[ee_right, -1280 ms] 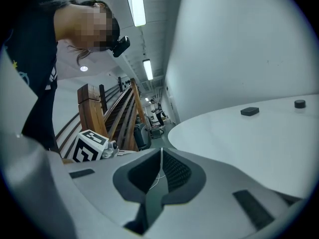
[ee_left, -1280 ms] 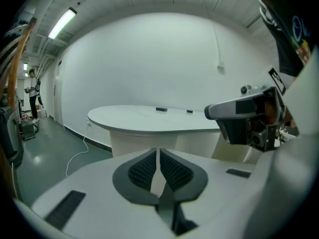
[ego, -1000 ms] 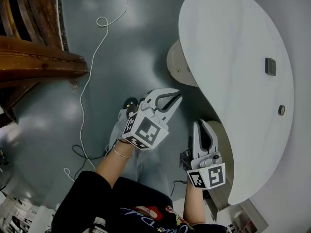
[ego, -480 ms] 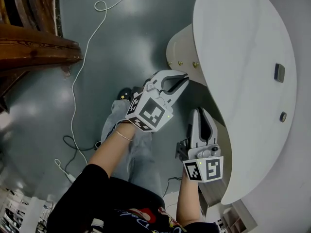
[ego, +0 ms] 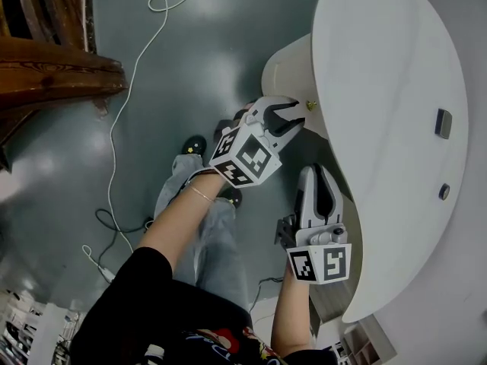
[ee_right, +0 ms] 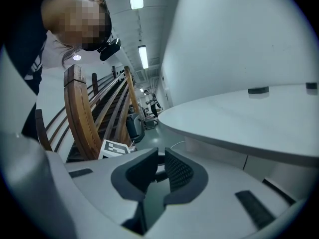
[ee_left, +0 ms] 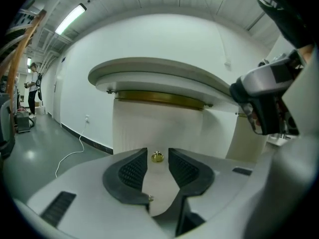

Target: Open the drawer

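Observation:
A cream drawer unit [ego: 288,67] stands under the white curved desk top [ego: 380,90]. Its front carries a small brass knob [ego: 310,104]. My left gripper [ego: 295,112] points at that knob from close by, and its jaws have just been opening. In the left gripper view the knob [ee_left: 157,157] shows in the gap just past the left gripper [ee_left: 157,152], with the pads off it and nothing held. My right gripper [ego: 316,170] hangs lower beside the desk edge. In its own view the right gripper [ee_right: 160,156] has its jaws together and empty.
A wooden stair railing [ego: 53,67] fills the upper left. A white cable [ego: 122,128] trails over the grey floor. Two small dark fittings [ego: 444,123] sit on the desk top. The person's legs and shoes [ego: 194,147] are below the grippers.
The left gripper has sunk and moved in toward the drawer knob, and its jaws went from shut to open. The right gripper has shifted a little lower beside the desk.

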The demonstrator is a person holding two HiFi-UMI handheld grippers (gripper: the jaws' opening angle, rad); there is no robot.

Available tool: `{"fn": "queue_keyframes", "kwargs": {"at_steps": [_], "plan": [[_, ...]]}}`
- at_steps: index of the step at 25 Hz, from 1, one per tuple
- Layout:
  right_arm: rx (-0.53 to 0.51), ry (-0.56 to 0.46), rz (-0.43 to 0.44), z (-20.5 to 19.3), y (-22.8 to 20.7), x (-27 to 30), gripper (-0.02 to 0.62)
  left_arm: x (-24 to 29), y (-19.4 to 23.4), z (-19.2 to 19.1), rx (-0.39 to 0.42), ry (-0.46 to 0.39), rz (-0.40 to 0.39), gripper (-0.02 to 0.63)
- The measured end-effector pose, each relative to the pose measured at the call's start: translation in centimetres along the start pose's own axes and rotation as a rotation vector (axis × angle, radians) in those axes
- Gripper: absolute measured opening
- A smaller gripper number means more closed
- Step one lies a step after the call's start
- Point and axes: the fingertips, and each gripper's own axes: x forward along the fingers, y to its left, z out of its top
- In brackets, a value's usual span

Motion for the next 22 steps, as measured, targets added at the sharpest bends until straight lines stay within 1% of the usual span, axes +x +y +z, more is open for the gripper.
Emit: {"fn": "queue_keyframes", "kwargs": {"at_steps": [4,9,12,16,19,22], "plan": [[-0.012,0.015,-0.013,-0.1,-0.1,0.1,0.031,1.9,0.0,-1.3,-0.035,0.032,-0.025,0.120],[-0.001,0.035,-0.019,-0.7,0.0,-0.1,0.031,3.7,-0.2,-2.8,-0.080,0.065,-0.026,0.120],[0.009,0.036,-0.026,-0.7,-0.2,-0.3,0.031,4.2,-0.2,-2.9,-0.089,0.068,-0.021,0.123],[0.014,0.031,-0.039,-0.5,-0.5,-0.7,0.031,5.0,-0.3,-2.9,-0.074,0.077,-0.019,0.132],[0.016,0.027,-0.042,-0.3,-0.6,-0.8,0.031,5.5,-0.3,-3.0,-0.088,0.083,-0.022,0.132],[0.022,0.026,-0.051,-0.2,-0.8,-1.0,0.031,5.9,-0.1,-3.0,-0.084,0.090,-0.014,0.132]]}}
